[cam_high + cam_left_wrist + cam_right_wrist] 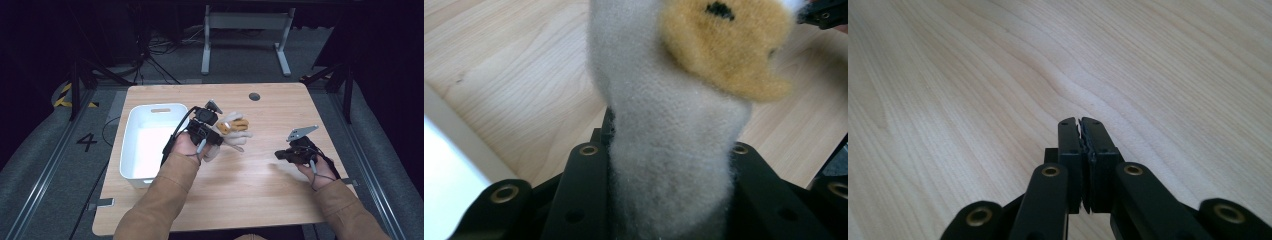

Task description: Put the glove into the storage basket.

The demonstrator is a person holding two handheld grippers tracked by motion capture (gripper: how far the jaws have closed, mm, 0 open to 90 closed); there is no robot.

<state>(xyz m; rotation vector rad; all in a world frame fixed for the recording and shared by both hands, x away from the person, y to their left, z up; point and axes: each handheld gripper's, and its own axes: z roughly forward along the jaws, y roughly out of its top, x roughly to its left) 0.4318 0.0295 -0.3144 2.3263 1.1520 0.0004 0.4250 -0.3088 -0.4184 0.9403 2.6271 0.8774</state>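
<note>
Two grippers at work: left gripper (218,121) clamped on a grey-white plush toy (235,132) with an orange patch, held near the tabletop's (260,200) middle, just beside the white bin (131,150) at its left edge; right gripper (1081,122) pinched closed on nothing, near the right edge. Toy grasped, seemingly lifted; drop into the bin probably remains; pale wood surface, dim room, grey carpet.

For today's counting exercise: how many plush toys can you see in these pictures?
1: a plush toy, cream with an orange patch, clamped in the left gripper just right of the white bin. Others could be hidden inside the bin.
</note>
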